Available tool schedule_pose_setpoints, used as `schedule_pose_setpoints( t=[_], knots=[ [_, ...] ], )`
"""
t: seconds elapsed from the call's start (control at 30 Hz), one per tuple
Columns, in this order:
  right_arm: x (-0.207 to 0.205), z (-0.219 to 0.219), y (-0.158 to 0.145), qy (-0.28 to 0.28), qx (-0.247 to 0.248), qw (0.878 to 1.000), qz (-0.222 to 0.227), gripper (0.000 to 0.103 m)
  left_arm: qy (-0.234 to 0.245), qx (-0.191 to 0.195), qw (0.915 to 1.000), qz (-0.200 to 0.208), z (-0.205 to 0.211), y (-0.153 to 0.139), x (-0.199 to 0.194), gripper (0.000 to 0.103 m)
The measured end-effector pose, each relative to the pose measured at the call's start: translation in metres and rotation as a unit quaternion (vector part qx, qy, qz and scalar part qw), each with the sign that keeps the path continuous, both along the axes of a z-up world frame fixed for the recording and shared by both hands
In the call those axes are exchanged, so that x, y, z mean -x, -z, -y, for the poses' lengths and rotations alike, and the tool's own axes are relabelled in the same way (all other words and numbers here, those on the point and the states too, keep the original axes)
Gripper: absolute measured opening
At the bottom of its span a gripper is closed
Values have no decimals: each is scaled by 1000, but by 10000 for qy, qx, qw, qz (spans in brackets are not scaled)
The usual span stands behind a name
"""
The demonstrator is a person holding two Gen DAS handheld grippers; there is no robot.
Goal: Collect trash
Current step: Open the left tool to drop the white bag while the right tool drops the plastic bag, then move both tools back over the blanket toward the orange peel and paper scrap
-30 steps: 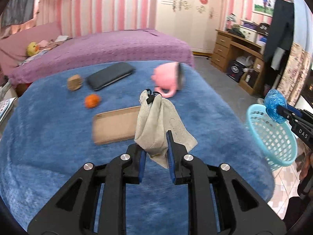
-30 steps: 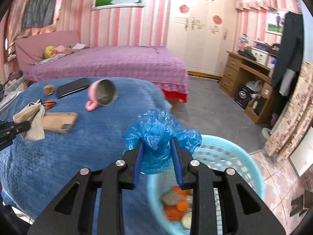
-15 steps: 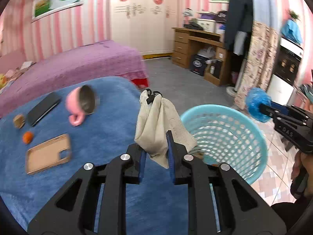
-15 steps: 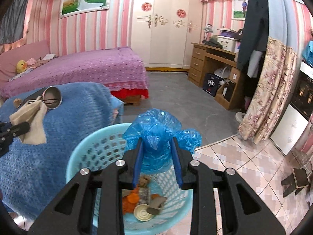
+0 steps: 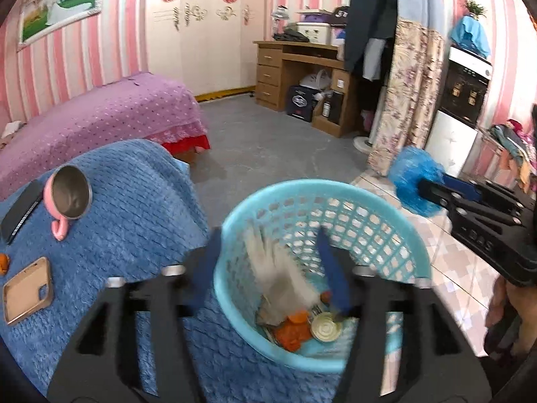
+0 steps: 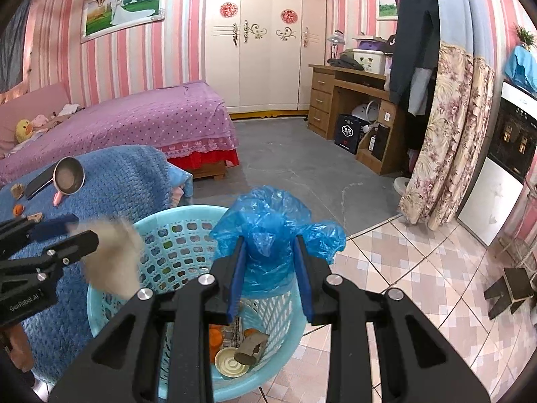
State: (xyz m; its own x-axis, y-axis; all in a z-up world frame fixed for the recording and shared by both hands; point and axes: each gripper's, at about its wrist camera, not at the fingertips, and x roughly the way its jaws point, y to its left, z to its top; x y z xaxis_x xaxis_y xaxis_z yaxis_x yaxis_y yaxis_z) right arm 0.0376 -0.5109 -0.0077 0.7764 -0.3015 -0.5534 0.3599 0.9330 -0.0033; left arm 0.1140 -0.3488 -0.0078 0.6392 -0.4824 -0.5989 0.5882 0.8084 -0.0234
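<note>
The turquoise basket (image 5: 335, 189) stands on the floor beside the blue blanket. My left gripper (image 5: 268, 270) hovers over it with its jaws opening wide. The beige cloth (image 5: 278, 268) is blurred between the spread fingers, free of the pads and dropping into the basket. In the right wrist view the same cloth (image 6: 112, 257) hangs blurred off the left gripper (image 6: 72, 235), above the basket (image 6: 174, 213). My right gripper (image 6: 268, 275) is shut on a crumpled blue plastic bag (image 6: 275, 231) over the basket's right side; the bag (image 5: 416, 181) also shows in the left wrist view.
Orange peel (image 5: 295, 329), a tin lid (image 5: 325, 327) and paper scraps lie in the basket. On the blue blanket (image 5: 141, 221) lie a pink mug (image 5: 67, 198), a tan phone case (image 5: 27, 292) and a black phone (image 5: 20, 211). Purple bed behind, wooden desk (image 6: 349, 100) and tiled floor right.
Both grippers swung right from over the blanket to over the basket. The left jaws have spread apart and let go of the beige cloth, which is falling. The right grip is unchanged.
</note>
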Motion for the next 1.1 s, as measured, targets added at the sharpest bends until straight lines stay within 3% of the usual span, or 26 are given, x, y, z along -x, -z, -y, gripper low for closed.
schedule_pose_setpoints(
  t=[0.1, 0.17, 0.63, 0.67, 0.7, 0.77, 0.83, 0.9, 1.1],
  knots=[
    [1, -4, 2, 10, 19, 10000, -19, 28, -229, 104, 9997, 50, -10, -4, -7, 88],
    [1, -6, 2, 20, 11, 10000, -22, 28, -448, 48, 9989, 137, -18, -7, -12, 91],
    [-19, -29, 5, -32, 72, 10000, 12, 30, -1116, 80, 9922, 545, -81, -27, -19, 96],
    [-21, -30, 6, -23, 90, 10000, -1, 39, -1144, 89, 9917, 580, -86, -29, -18, 97],
    [-24, -33, 6, -7, 125, 9999, -7, 54, -1183, 95, 9910, 618, -92, -32, -18, 97],
    [-28, -38, 6, 24, 180, 9998, 19, 65, -1250, 106, 9899, 666, -101, -38, -18, 97],
    [-32, -42, 4, 61, 194, 9998, 18, 70, -1348, 118, 9882, 721, -115, -43, -18, 97],
    [-34, -46, 2, 139, 226, 9996, 61, 88, -1426, 123, 9870, 735, -128, -47, -19, 97],
    [-48, -65, -5, 119, 215, 9996, 128, 98, -1659, 112, 9830, 775, -174, -54, -23, 97]
  ],
)
